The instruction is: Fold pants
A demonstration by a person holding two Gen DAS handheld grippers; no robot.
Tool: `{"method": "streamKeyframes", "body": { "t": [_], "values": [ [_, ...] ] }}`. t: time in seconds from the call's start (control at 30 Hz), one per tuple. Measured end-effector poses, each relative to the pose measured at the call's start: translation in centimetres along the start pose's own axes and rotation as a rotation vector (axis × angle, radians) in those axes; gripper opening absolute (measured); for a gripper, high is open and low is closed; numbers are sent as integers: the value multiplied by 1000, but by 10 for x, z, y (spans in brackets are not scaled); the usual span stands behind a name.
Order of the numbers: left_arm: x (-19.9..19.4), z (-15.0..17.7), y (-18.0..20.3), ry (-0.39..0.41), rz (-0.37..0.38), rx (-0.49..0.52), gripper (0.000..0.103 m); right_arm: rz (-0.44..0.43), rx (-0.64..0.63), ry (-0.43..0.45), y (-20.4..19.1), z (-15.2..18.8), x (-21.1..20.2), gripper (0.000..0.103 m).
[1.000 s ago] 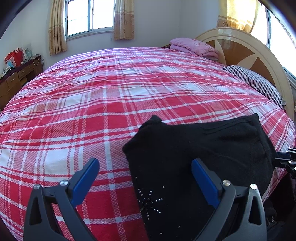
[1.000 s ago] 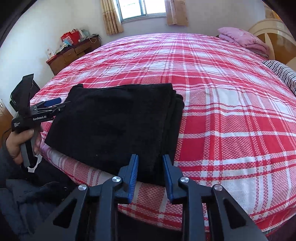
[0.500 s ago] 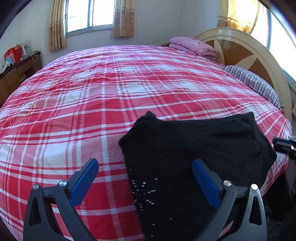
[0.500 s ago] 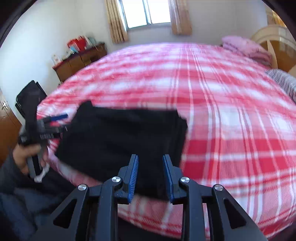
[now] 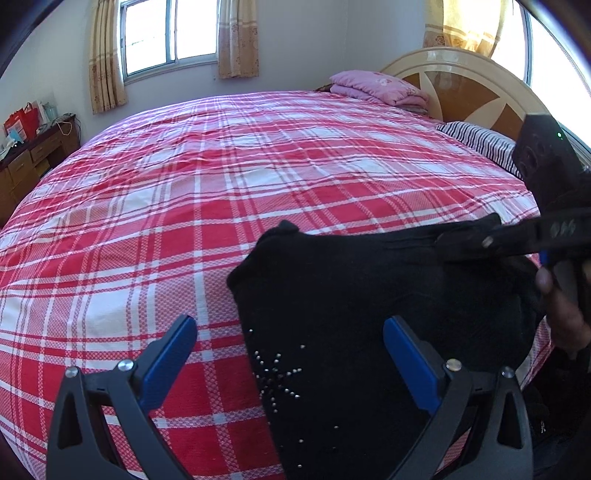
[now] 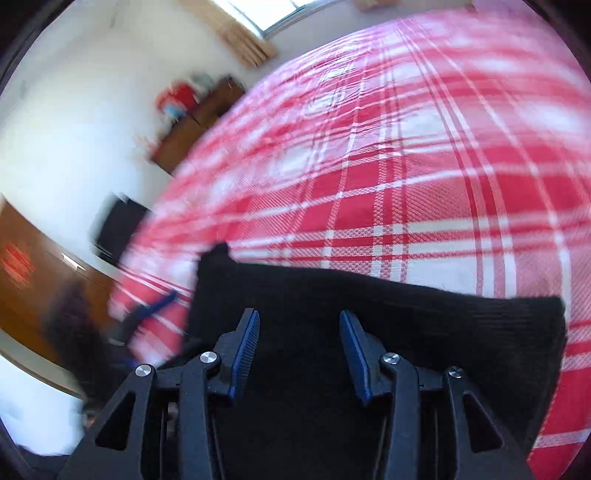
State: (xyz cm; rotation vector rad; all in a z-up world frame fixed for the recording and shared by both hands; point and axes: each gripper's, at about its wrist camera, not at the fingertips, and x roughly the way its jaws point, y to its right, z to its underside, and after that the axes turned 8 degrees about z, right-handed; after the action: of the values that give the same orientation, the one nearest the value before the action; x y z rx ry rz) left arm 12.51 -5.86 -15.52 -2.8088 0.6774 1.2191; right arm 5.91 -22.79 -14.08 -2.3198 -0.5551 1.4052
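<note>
Left-wrist view, L to R. Wooden desk [image 5: 26,162] w/ red bags at far left wall; curtained window [image 5: 170,33] above. Red-and-white plaid bedspread [image 5: 221,177] covers the bed. Left gripper [image 5: 290,350] in foreground: jaws wide apart, nothing pinched; left blue pad over bare plaid, right pad over the black cloth. Folded black pants [image 5: 369,295] lie at the near edge of the bed, right of centre, w/ a star-shaped cluster of small studs [image 5: 275,373] on the near part. Folded pink quilt [image 5: 376,86] at the far side, beside the cream-and-brown headboard [image 5: 465,85]; striped pillow [image 5: 476,142] below it. Right gripper [image 5: 461,243] enters from the right edge, tips over the far right corner of the pants; contact cannot be told. Person's hand [image 5: 561,306] holds its handle.

Right-wrist view (motion-blurred), L to R. Left gripper shows only as a blue smear. Right gripper [image 6: 299,350]: jaws have just been opening, now about half apart, pads not pressing; black cloth lies beneath and between them.
</note>
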Motion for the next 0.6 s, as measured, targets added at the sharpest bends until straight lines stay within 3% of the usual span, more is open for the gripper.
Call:
{"method": "streamKeyframes", "body": {
  "t": [0.2,0.3,0.37,0.47,0.6],
  "values": [
    [0,3,-4,-1,18,-30,103,141,0,112,20,18,-64,50],
    [1,7,-8,-14,41,-63,103,315,-31,154,30,29,-83,54],
    [2,9,-14,-20,76,-104,103,372,-50,143,35,35,-81,54],
    [4,11,-19,-20,116,-153,103,353,-39,86,47,44,-72,54],
    [6,14,-19,-12,125,-151,103,320,-15,79,55,45,-65,54]
  ]
}}
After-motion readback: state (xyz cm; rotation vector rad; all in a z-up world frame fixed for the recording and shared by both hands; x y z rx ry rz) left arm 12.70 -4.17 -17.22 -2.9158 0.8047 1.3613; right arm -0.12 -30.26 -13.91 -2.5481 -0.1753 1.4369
